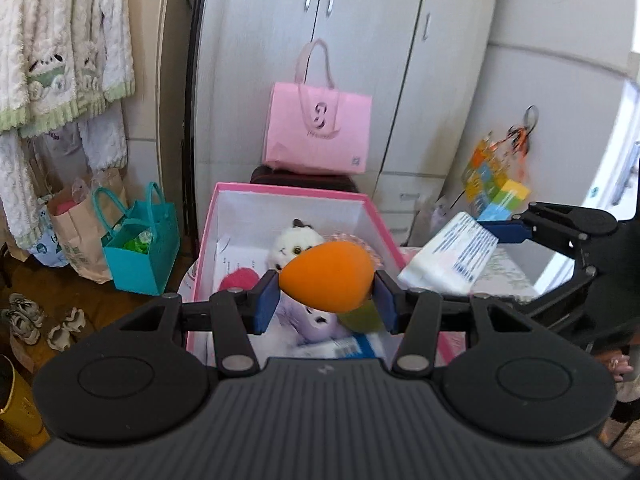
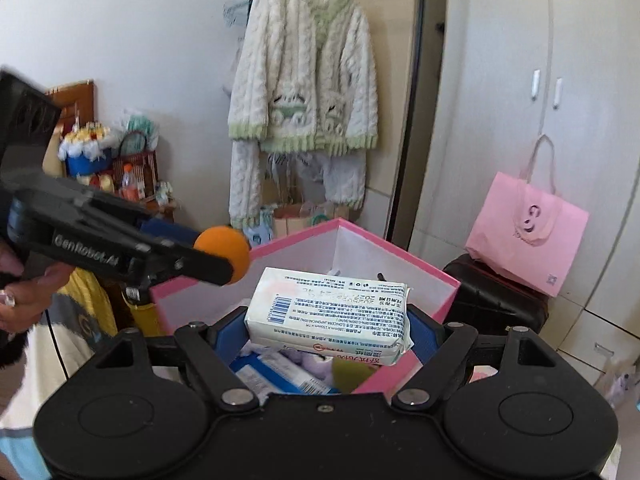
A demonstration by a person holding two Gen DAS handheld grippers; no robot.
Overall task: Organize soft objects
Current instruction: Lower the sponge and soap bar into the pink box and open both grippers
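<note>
Clamped between the pads of the left gripper (image 1: 326, 280), an orange sponge (image 1: 326, 276) is held above the pink box (image 1: 288, 192). Beside it, a tissue pack (image 2: 328, 312) is gripped by the right gripper (image 2: 328, 332) over the box's near corner. Either could be dropped outside the rim; plush toys (image 1: 296, 244) already crowd the box.

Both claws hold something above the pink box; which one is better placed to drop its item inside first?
Probably the left claw: its orange sponge hangs over the pink box opening. The right claw holds the tissue pack near the box's edge.
</note>
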